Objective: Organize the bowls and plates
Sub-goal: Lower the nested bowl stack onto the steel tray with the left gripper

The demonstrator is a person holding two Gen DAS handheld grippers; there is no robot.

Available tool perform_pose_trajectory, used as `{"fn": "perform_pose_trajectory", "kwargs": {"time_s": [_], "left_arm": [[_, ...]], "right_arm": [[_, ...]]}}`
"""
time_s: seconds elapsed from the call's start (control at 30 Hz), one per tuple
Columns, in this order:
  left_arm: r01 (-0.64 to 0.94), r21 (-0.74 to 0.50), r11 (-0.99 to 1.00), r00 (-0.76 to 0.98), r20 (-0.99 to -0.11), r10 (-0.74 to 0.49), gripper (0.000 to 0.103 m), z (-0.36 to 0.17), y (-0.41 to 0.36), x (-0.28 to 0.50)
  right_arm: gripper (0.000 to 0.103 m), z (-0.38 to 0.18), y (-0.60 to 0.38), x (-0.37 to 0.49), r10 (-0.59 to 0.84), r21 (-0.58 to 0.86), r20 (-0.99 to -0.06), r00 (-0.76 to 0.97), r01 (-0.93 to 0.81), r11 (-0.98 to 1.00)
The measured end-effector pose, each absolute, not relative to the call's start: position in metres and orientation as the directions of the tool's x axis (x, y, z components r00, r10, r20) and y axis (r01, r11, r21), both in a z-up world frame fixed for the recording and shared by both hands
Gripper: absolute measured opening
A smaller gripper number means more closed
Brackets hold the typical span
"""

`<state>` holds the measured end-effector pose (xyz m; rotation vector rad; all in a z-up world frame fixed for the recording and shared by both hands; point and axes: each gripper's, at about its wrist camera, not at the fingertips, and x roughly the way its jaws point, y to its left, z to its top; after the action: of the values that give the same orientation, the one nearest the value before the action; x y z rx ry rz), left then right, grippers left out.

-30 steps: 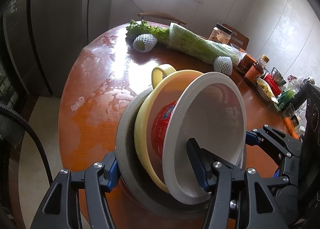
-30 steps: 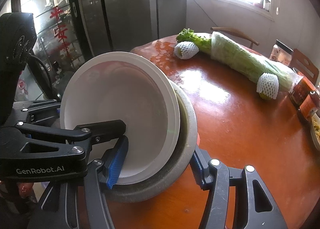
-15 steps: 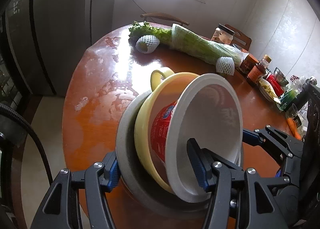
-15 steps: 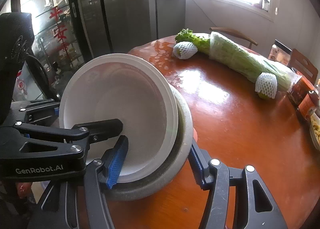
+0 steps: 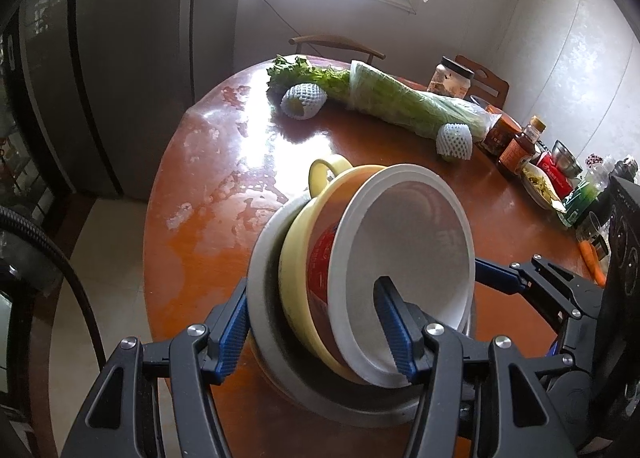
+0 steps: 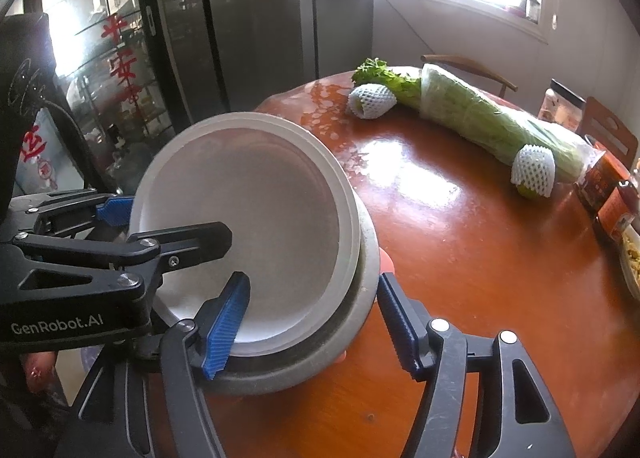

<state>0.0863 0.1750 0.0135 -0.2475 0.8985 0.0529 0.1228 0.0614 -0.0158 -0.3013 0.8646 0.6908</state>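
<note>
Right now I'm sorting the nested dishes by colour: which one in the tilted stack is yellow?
The yellow bowl, second from the outside, nested between the grey outer dish and the red-printed bowl; the innermost white bowl and the grey one aren't yellow.

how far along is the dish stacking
Done: a white bowl, red-printed tub and yellow handled bowl are nested in a grey bowl. In hand: left claw clamps the tilted stack; right claw has just been opening. Left: setting it down.
</note>
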Motion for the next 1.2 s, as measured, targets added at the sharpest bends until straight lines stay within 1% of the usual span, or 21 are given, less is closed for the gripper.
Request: {"fn": "perform_pose_trajectory", "kwargs": {"time_s": [0.3, 0.53, 0.6, 0.67, 0.73, 0.9, 1.2], "left_arm": [[-0.167, -0.178, 0.970, 0.638, -0.770, -0.031, 0.061, 0.022, 0.178, 0.078], [-0.188, -0.156, 0.970, 0.650, -0.760, 0.004, 0.062, 0.027, 0.181, 0.072], [-0.201, -0.155, 0.967, 0.661, -0.750, 0.017, 0.063, 0.031, 0.184, 0.069], [-0.212, -0.158, 0.964, 0.670, -0.742, 0.026, 0.070, 0.032, 0.188, 0.065], [-0.225, -0.159, 0.961, 0.671, -0.741, 0.035, 0.073, 0.031, 0.192, 0.063], [-0.250, -0.184, 0.951, 0.638, -0.770, 0.019, 0.073, 0.016, 0.201, 0.069], [-0.207, -0.226, 0.952, 0.604, -0.795, -0.057, 0.073, -0.002, 0.193, 0.085]], "right_arm": [[0.073, -0.017, 0.061, 0.122, 0.428, 0.024, -0.781, 0.455, -0.663, 0.748], [0.073, -0.016, 0.059, 0.122, 0.434, 0.032, -0.777, 0.456, -0.659, 0.751], [0.073, -0.015, 0.058, 0.122, 0.436, 0.035, -0.776, 0.456, -0.659, 0.752], [0.073, -0.016, 0.058, 0.123, 0.439, 0.042, -0.776, 0.453, -0.657, 0.753], [0.073, -0.016, 0.059, 0.123, 0.443, 0.048, -0.776, 0.449, -0.658, 0.752], [0.073, -0.021, 0.064, 0.122, 0.446, 0.056, -0.784, 0.432, -0.666, 0.744], [0.073, -0.023, 0.064, 0.122, 0.451, 0.062, -0.783, 0.428, -0.668, 0.741]]}}
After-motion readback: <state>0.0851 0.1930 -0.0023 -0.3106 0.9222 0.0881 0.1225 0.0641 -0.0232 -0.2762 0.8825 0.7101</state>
